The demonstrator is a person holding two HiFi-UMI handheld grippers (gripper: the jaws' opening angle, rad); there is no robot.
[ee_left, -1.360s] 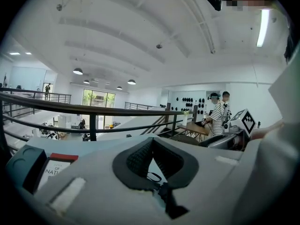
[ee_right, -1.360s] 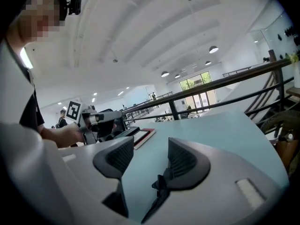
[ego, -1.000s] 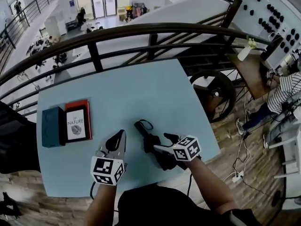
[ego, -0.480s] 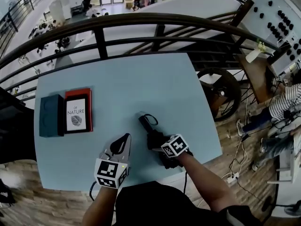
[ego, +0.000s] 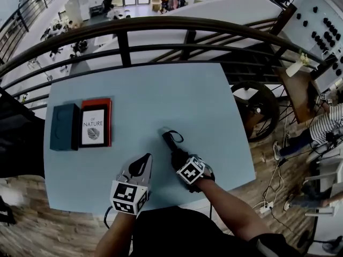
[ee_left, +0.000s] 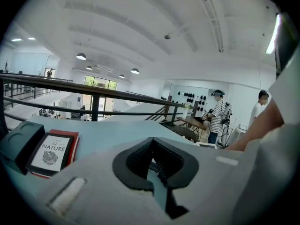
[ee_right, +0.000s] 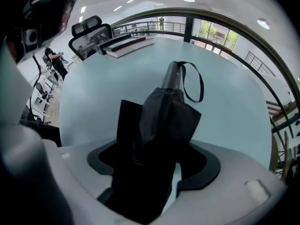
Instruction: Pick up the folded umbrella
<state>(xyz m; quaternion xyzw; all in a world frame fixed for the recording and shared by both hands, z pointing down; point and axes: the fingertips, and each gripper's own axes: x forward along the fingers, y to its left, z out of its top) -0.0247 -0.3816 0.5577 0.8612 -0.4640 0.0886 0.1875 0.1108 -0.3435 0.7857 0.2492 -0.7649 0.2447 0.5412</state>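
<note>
Right gripper view: umbrella flat on the table, strap end pointing away, body right between the jaws.
Right gripper: wide, tipped steeply down over it, jaws just been closing in, pads not biting yet by my read.
Left gripper: narrow, tips together, empty, hovering just left of the umbrella.
Squeeze: go square across the bunched cloth and firm, it looks soft and will give.
Lift: keep it level, or the handle end may droop.

Umbrella: near half, roughly, gone under the right gripper, jaws just closing around it. Close up, its end runs off the bottom edge.
</note>
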